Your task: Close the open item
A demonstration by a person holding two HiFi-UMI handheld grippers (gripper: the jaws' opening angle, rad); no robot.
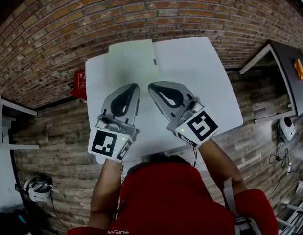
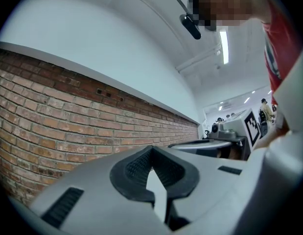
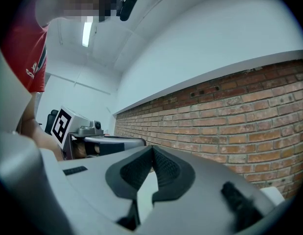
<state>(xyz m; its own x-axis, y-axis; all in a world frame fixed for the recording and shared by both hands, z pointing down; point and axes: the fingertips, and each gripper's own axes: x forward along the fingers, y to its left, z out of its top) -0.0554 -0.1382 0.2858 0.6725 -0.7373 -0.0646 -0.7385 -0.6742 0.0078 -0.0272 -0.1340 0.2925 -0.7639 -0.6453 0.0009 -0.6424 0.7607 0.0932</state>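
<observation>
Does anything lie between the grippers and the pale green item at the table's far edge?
Nothing visible does. Only bare white table lies between the pale green item and the left gripper and right gripper, both shut and empty.

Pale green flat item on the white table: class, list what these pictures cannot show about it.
Head view: pale green flat item is small and washed out; open or shut unclear.
Gripper views: grey left tongs and right tongs block nearly all of the white table.
</observation>
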